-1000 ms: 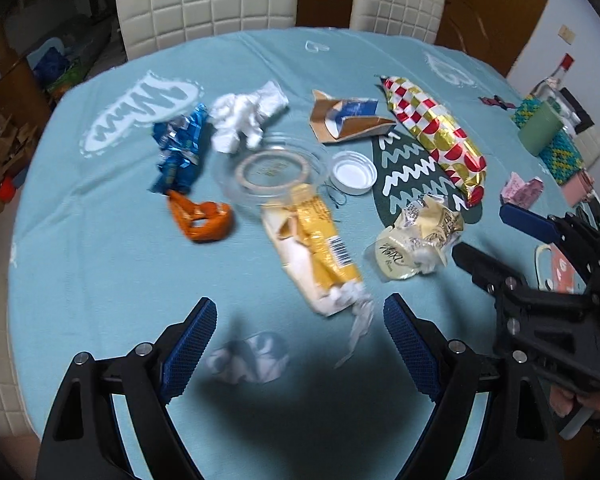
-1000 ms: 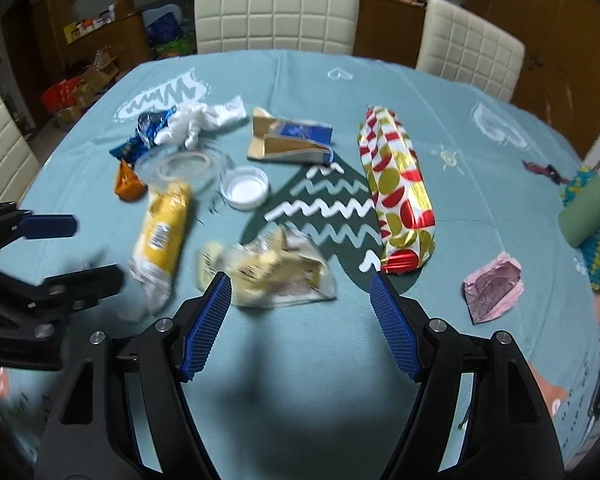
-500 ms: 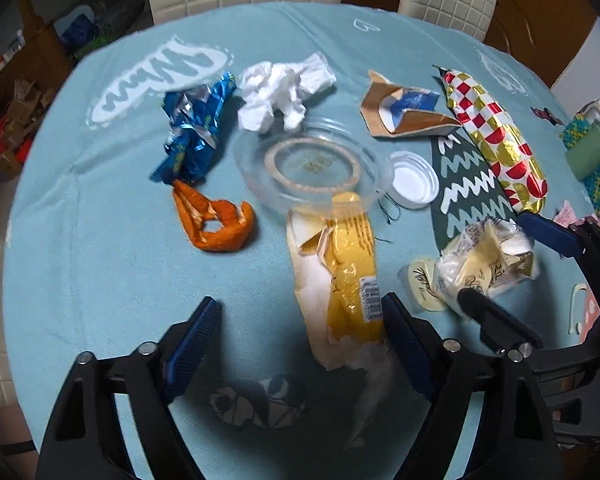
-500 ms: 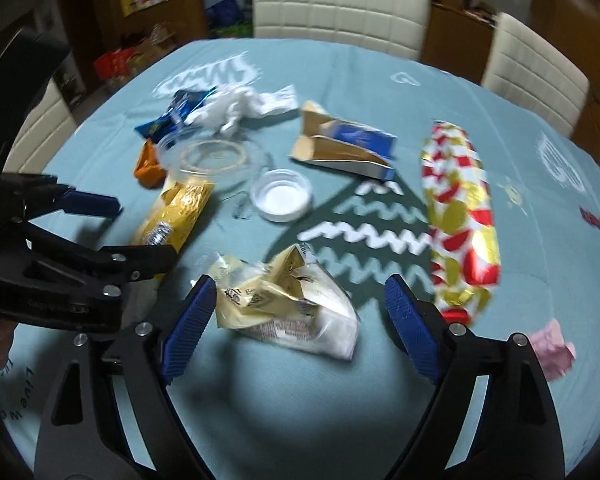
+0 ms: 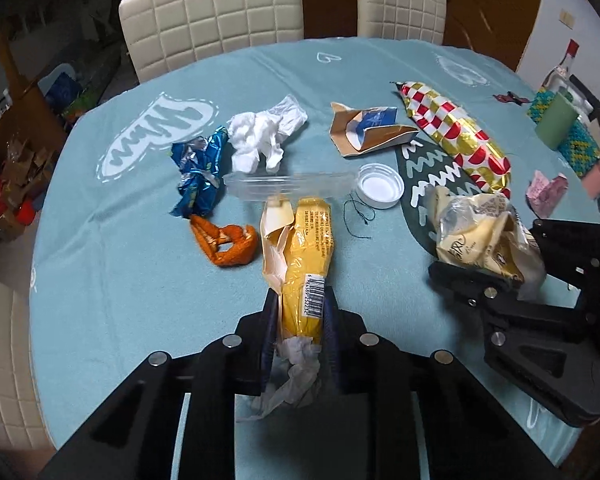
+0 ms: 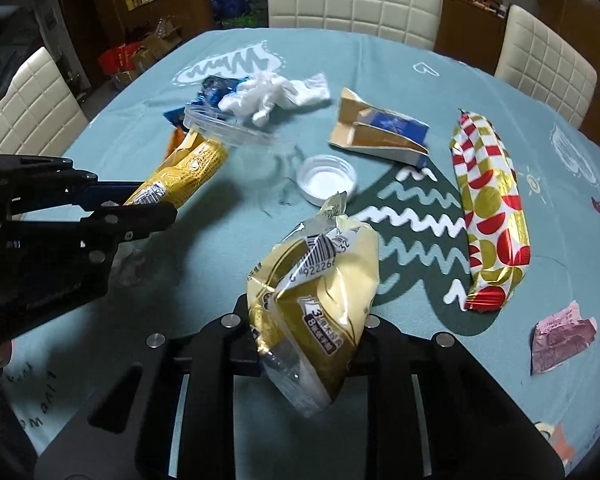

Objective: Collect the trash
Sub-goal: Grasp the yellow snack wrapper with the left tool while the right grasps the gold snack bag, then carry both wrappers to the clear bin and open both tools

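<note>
Left hand-held gripper (image 5: 298, 320) clamped on yellow wrapper (image 5: 306, 264), right hand-held gripper (image 6: 308, 332) on gold snack bag (image 6: 316, 292); lift both clear without snagging the clear plastic lid (image 5: 288, 184).

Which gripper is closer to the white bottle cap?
Right. The right gripper sits just in front of the cap; the left gripper is off to the cap's left side.

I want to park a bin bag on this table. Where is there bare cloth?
Bare cloth lies left of the orange wrapper and blue wrapper, and far beyond the white tissue toward the chairs. Crowded: the middle, from clear lid to red-gold package.
</note>
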The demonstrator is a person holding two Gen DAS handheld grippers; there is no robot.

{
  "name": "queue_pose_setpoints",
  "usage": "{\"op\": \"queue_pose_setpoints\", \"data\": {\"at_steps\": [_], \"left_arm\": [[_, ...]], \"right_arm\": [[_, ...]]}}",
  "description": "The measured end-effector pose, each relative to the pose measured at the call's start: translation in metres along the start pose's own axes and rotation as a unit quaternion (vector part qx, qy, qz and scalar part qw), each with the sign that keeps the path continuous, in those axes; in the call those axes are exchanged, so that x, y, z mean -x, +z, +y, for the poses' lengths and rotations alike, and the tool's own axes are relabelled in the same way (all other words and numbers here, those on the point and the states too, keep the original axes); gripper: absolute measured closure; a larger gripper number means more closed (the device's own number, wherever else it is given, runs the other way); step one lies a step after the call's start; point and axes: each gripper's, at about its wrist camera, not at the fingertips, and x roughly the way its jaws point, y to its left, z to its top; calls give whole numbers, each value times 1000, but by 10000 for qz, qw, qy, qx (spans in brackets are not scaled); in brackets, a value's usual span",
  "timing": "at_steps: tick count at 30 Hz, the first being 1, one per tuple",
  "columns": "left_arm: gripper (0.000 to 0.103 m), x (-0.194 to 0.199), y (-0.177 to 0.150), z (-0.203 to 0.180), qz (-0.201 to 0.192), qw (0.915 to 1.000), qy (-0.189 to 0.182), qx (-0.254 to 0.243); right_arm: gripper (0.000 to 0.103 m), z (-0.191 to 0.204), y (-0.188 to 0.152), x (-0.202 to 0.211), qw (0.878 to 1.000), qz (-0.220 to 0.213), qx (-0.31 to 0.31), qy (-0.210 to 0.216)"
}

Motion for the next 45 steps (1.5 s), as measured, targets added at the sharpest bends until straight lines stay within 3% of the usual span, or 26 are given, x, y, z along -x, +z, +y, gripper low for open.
{"op": "queue_pose_setpoints", "data": {"at_steps": [2,9,15,21,24,28,32,34,35,36,38,45], "left_arm": [[82,10,-7,14,-61,9999,-34,85],[82,44,-42,95,-234,9975,110,654],[82,64,-69,170,-283,9921,169,1214],[82,73,-87,220,-312,9862,215,1609],[81,77,-96,243,-318,9834,421,1739],[81,79,-107,272,-237,9775,1000,1842],[78,80,-120,306,-178,9697,1139,2156],[61,79,-127,323,-150,9651,1114,2367],[37,80,-132,332,-191,9616,1071,2519],[23,83,-135,337,-248,9584,1122,2611],[22,88,-143,348,-357,9524,1287,2740],[22,86,-171,377,-147,9412,1472,3037]], "right_arm": [[78,11,6,4,10000,-42,1,72],[78,105,37,17,9971,-348,541,419],[78,169,63,12,9935,-458,780,693],[78,228,81,8,9881,-510,1189,837],[78,256,95,-1,9850,-491,1337,977],[78,291,108,-9,9794,-442,1606,1144],[78,326,117,-16,9729,-436,1890,1261],[78,338,120,-20,9704,-422,1980,1315],[78,343,122,-23,9697,-399,2009,1331],[78,346,122,-25,9691,-372,2037,1344],[78,355,123,-31,9675,-310,2104,1365],[77,389,129,-52,9606,-141,2316,1529]]}}
